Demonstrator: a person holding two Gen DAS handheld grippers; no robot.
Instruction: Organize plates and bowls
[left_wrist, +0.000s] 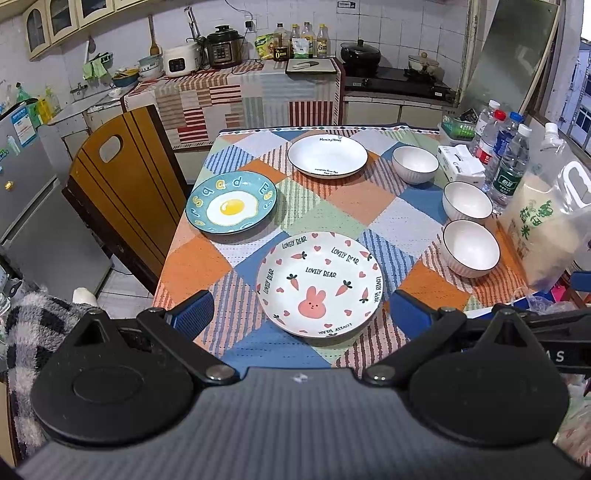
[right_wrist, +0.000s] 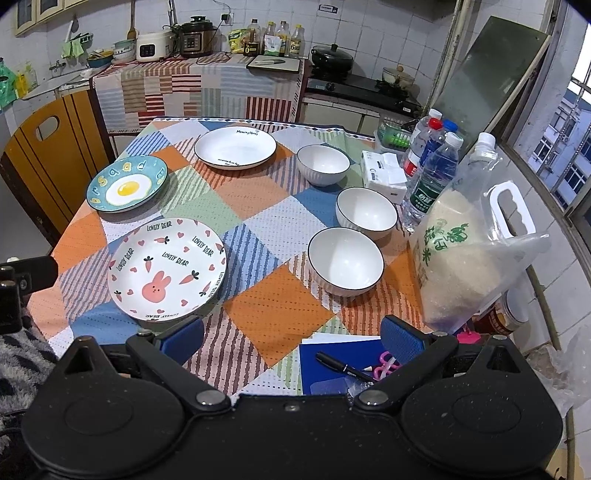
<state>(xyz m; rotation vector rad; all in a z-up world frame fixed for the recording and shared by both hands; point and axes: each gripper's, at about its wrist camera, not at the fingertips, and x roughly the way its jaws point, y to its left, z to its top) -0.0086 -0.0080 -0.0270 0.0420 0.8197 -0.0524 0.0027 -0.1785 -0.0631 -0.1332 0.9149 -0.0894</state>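
Both my tongs are spread wide with nothing between them: my left gripper (left_wrist: 301, 314) hangs over the near table edge facing the rabbit plate (left_wrist: 320, 282), my right gripper (right_wrist: 291, 338) sits back from the nearest bowl (right_wrist: 345, 260). As I judge it, nothing is organized yet. The rabbit plate, the egg plate (left_wrist: 232, 207) and the plain white plate (left_wrist: 327, 155) lie apart on the tablecloth (left_wrist: 354, 203), and the three bowls, nearest, middle bowl (right_wrist: 366, 212) and far bowl (right_wrist: 323, 164), stand separately along the right side, so all stacking is left.
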